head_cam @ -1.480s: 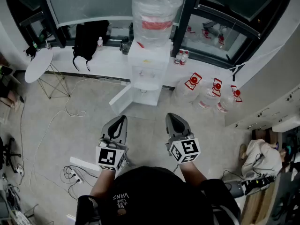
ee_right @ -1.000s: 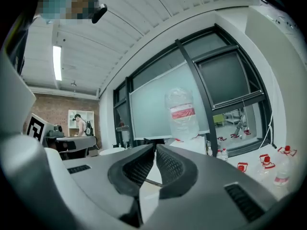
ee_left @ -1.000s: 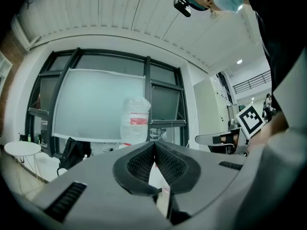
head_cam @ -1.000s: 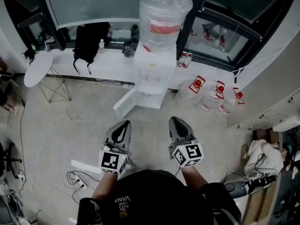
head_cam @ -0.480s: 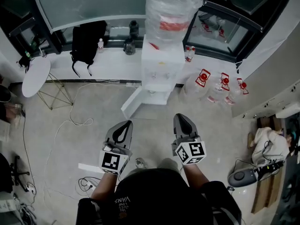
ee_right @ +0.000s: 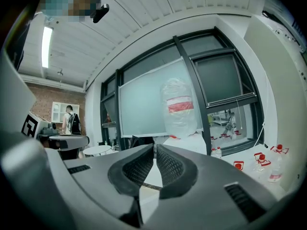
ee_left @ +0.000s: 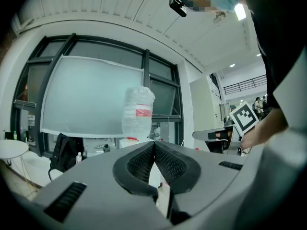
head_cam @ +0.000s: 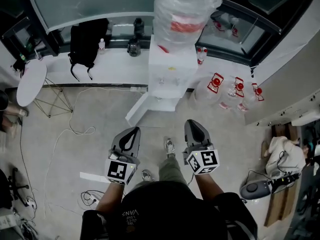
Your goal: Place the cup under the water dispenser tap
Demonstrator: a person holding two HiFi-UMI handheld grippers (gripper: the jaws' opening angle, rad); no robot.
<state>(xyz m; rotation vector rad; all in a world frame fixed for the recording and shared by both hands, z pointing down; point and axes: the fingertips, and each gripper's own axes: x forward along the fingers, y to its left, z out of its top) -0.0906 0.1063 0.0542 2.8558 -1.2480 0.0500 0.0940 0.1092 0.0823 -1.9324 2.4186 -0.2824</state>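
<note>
At the bottom edge of the head view, the person's dark cap (head_cam: 165,204) and shoulders cover the forearms and the floor beneath them. Only the hands behind the marker cubes show.

1. Left gripper (head_cam: 132,131): jaws pressed together along their full length, nothing between them. Its own view confirms that the ribbed pads meet.
2. Right gripper (head_cam: 192,123): jaws likewise closed and empty, pads in contact in its own view.
3. Both grippers point level toward the water dispenser (head_cam: 170,69), side by side and well apart. One shoe (head_cam: 170,146) shows on the floor between them.
4. Cup: it cannot be made out in any view. The dispenser's tap recess is too small to resolve, and in both gripper views the jaw bodies block the lower half of the dispenser.

On the floor to the left lie a white power strip (head_cam: 92,177) and loose cables (head_cam: 75,126). A round white table (head_cam: 30,81) stands further left, partly cut off by the picture edge. The dispenser stands against the white window ledge (head_cam: 115,64), with its lower door (head_cam: 137,109) swung open to the left. A black backpack (head_cam: 87,39) rests on the ledge. Three spare water bottles (head_cam: 235,90) lie to the right of the dispenser.

Markings: each cube carries black-and-white square markers and no text. The inverted bottle (head_cam: 182,9) on the dispenser bears a red band whose print is illegible. The red tags on the spare bottles are also unreadable. A distant person (ee_right: 72,121) shows at the left of the right gripper view.
</note>
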